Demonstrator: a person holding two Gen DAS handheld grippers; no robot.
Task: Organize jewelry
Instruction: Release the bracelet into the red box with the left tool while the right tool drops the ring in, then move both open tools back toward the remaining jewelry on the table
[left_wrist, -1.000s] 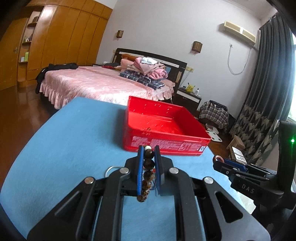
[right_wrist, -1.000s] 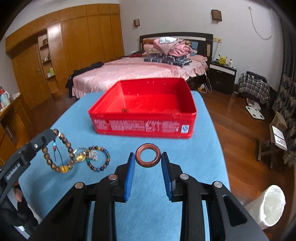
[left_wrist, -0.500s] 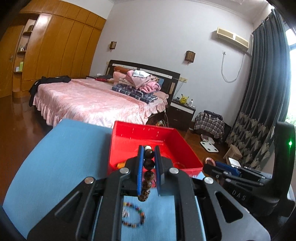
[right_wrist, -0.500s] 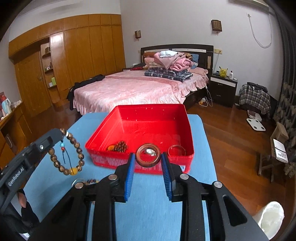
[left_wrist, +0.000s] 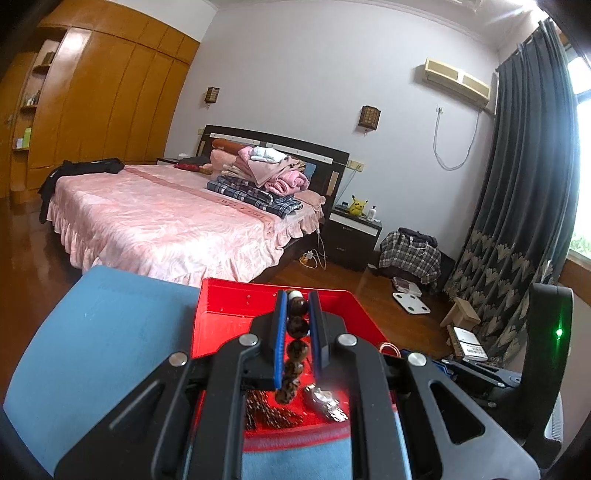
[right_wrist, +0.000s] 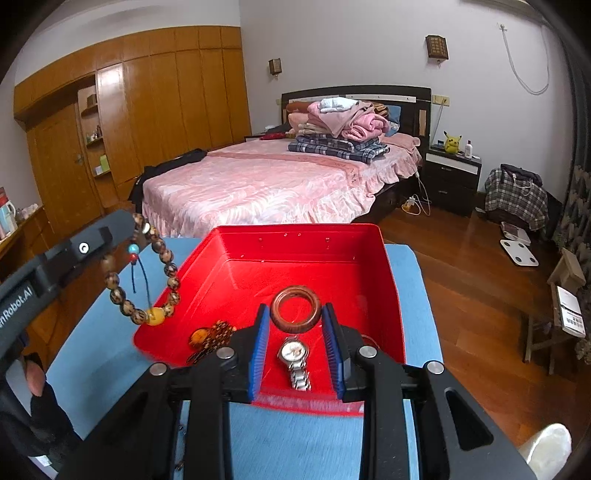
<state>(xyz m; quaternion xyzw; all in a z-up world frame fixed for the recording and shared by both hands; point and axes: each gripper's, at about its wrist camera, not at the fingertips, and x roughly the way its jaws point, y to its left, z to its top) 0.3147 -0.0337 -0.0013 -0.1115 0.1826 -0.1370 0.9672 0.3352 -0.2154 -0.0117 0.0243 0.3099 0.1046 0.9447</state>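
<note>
Over the red tray — right hand-held gripper clamped on wooden ring, left hand-held gripper clamped on bead bracelet at tray's left rim.

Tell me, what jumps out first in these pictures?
The bright red bin on the blue table, with a silver watch lying inside. Over it, the right gripper pinches a brown ring, and the left gripper dangles a beaded bracelet.

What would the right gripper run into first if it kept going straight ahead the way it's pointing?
Probably the far wall of the red bin. The right gripper, shut on the wooden ring, sits above the bin's floor and points across it. Depth is unclear, so it might pass over the rim.
</note>
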